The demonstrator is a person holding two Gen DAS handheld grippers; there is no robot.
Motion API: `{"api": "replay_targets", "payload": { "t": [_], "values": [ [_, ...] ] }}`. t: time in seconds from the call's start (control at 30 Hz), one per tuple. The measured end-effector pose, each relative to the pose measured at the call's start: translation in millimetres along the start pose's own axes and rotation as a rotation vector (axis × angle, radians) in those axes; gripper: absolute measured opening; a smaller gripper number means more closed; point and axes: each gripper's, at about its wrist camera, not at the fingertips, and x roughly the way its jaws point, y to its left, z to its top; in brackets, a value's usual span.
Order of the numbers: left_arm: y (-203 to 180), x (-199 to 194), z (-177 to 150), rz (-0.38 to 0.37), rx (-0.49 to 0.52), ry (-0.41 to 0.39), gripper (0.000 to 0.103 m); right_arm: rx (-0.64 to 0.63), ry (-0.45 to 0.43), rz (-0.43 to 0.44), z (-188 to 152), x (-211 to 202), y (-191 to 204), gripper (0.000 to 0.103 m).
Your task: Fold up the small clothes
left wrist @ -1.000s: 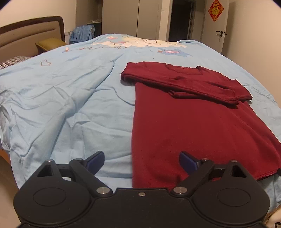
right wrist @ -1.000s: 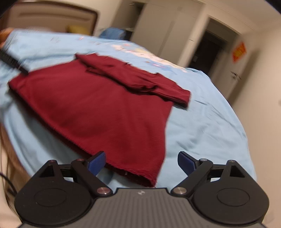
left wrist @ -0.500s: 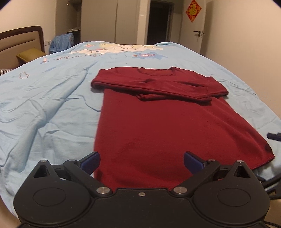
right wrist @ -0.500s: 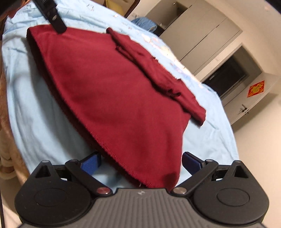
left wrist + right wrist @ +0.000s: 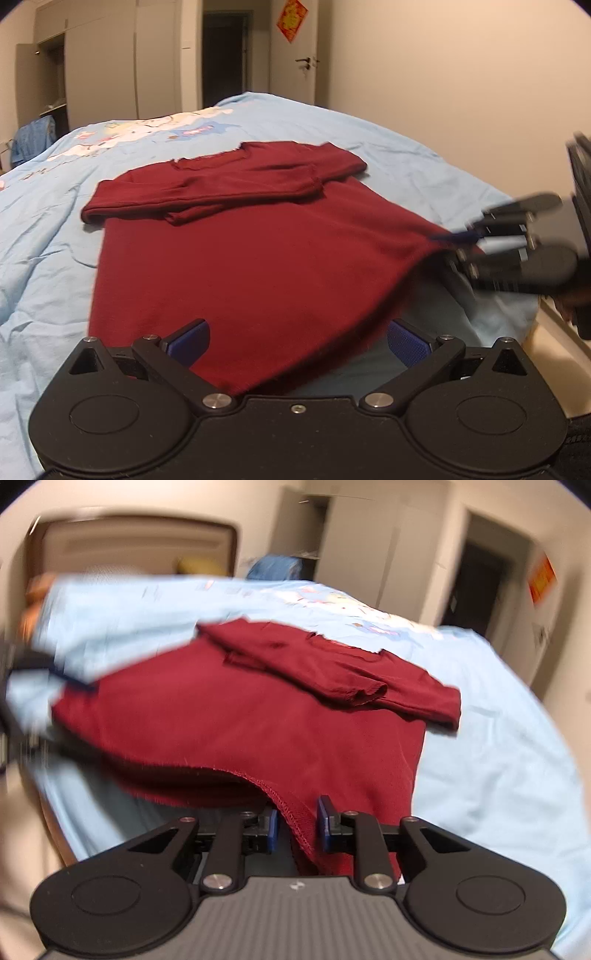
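Note:
A dark red long-sleeved shirt (image 5: 258,251) lies on the light blue bed cover (image 5: 55,266), sleeves folded across its chest. My left gripper (image 5: 298,341) is open at the near hem, and the cloth's edge sits between its wide-spread blue pads (image 5: 188,339). My right gripper (image 5: 298,829) is shut on the hem's right corner, red fabric pinched between its pads. In the left wrist view the right gripper (image 5: 456,242) shows blurred at the shirt's lifted corner. The left gripper (image 5: 70,681) appears blurred at the shirt's left corner in the right wrist view.
The bed's near edge runs just under both grippers. A headboard (image 5: 140,542) and pillows stand at the far left, wardrobes (image 5: 110,62) and a dark doorway (image 5: 221,59) behind the bed, a bare wall (image 5: 461,92) on the right.
The right gripper has shut on the hem corner and raised it. The left gripper moved right along the hem and lower, still open.

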Motion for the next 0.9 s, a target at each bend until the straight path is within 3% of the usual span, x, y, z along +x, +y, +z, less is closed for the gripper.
{"api": "replay_targets", "payload": {
  "t": [0.1, 0.23, 0.3, 0.33, 0.47, 0.7, 0.9],
  "values": [
    [-6, 8, -2, 0.003, 0.033, 0.032, 0.102, 0.124, -0.014, 0.046, 10, 7, -19, 0.024],
    [-11, 20, -4, 0.071, 0.11, 0.082, 0.099, 0.199, -0.023, 0.076, 18, 14, -34, 0.024],
    [-10, 25, -5, 0.098, 0.138, 0.101, 0.092, 0.21, -0.024, 0.079, 20, 17, -37, 0.024],
    [-8, 27, -5, 0.101, 0.141, 0.115, 0.083, 0.214, -0.024, 0.077, 21, 19, -38, 0.024],
    [7, 26, -7, 0.129, 0.11, 0.136, 0.058, 0.231, -0.027, 0.066, 19, 22, -39, 0.023],
    [37, 7, -20, 0.282, 0.074, 0.131, 0.048, 0.255, -0.027, 0.045, 18, 28, -39, 0.021],
    [62, -11, -25, 0.349, 0.023, 0.085, 0.042, 0.27, -0.016, 0.034, 19, 38, -40, 0.021]
  ]
}}
